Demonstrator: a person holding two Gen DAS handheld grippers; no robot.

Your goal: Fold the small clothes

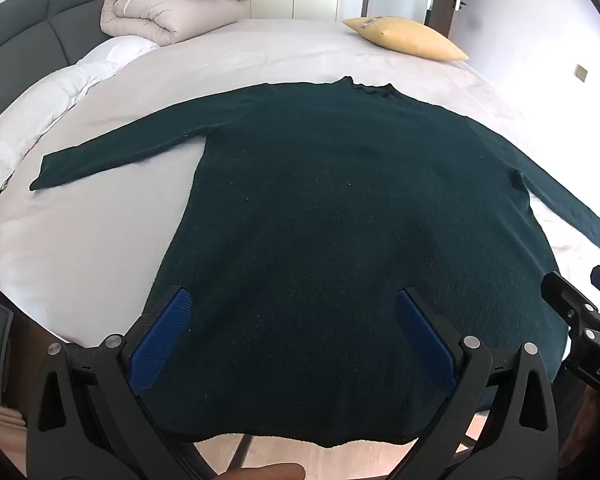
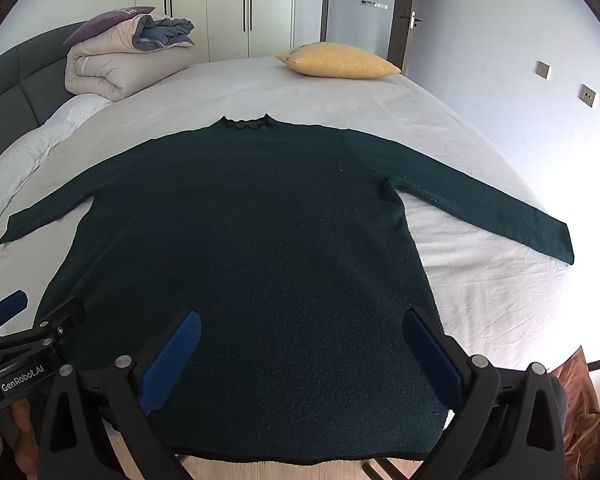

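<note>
On the bed: a dark green sweater (image 1: 340, 208) (image 2: 252, 240) lies flat across the pale sheet (image 1: 112, 216) (image 2: 472, 264), filling the middle of both views.
Sweater shape: front or back up, I cannot tell which; both sleeves spread out to the sides, neck at the far end toward the top of the frame, hem at the near end, hanging a little past the bed's edge at the bottom of the frame.
Sweater surface: nubbly knit, mostly smooth, with a small frilled collar.
Left tool (image 1: 292, 344): blue pads spread wide apart, low in the left wrist view, hovering over the lower part of the sweater near the hem; nothing between the fingers. Whether the pads touch the knit, I cannot tell.
Right tool (image 2: 300, 360): blue pads also spread wide, low in the right wrist view, over the hem area toward the sweater's right side; holding nothing.
Side by side: each tool shows at the edge of the other's view, the right at lower right, the left at lower left.
Upper left of frame: a rolled beige duvet (image 1: 168, 12) (image 2: 120, 68) against the dark headboard (image 1: 28, 36) (image 2: 16, 80).
Upper right of frame: a yellow pillow (image 1: 408, 38) (image 2: 336, 60) at the bed's far edge.
</note>
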